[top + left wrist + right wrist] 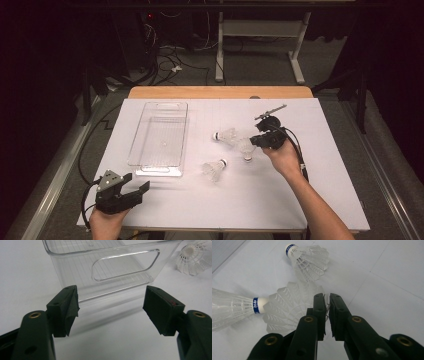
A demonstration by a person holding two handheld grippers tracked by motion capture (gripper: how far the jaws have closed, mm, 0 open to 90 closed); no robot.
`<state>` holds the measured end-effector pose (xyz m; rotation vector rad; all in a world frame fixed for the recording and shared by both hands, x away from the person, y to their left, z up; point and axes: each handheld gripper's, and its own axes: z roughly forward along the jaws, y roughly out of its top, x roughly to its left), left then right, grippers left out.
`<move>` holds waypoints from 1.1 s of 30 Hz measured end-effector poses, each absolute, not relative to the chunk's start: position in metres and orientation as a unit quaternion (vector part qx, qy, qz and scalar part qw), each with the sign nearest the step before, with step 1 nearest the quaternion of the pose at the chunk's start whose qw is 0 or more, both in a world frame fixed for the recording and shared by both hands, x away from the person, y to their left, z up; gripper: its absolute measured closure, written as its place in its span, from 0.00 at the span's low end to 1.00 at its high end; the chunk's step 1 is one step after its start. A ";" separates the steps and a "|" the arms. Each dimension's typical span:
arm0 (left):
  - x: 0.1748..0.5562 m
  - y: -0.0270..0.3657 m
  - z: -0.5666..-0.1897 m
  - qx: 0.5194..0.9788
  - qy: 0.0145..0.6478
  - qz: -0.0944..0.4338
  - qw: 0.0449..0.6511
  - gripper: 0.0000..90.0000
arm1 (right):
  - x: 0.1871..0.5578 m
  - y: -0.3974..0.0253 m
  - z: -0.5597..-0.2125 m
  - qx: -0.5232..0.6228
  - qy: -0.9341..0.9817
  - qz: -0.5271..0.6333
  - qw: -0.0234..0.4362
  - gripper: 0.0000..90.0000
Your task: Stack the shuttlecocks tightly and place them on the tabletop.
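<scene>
The right tool (326,298) pinches the feather skirt of a shuttlecock (287,305), whose cork is hidden beneath it. Near the clear bin (105,267), cut off at the frame's top, the left tool (111,307) gapes wide, empty.

A clear plastic bin (156,170) lies lengthwise just ahead of my left gripper (136,182), its handle end toward me. A white sheet (310,170) lies under both. Far beyond my right gripper (253,141), cables (167,62) and a grey table frame (260,27) sit on the floor.
</scene>
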<state>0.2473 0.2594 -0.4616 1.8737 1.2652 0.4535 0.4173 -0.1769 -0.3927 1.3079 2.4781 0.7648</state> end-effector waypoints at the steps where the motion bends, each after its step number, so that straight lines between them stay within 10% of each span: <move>1: 0.247 0.259 -0.462 0.743 0.502 0.179 0.406 0.33 | 0.417 -0.179 -0.393 0.448 0.846 0.262 0.118 0.93; 33: 0.248 0.260 -0.462 0.738 0.509 0.176 0.407 0.33 | 0.408 -0.221 -0.413 0.481 0.832 0.257 0.102 0.80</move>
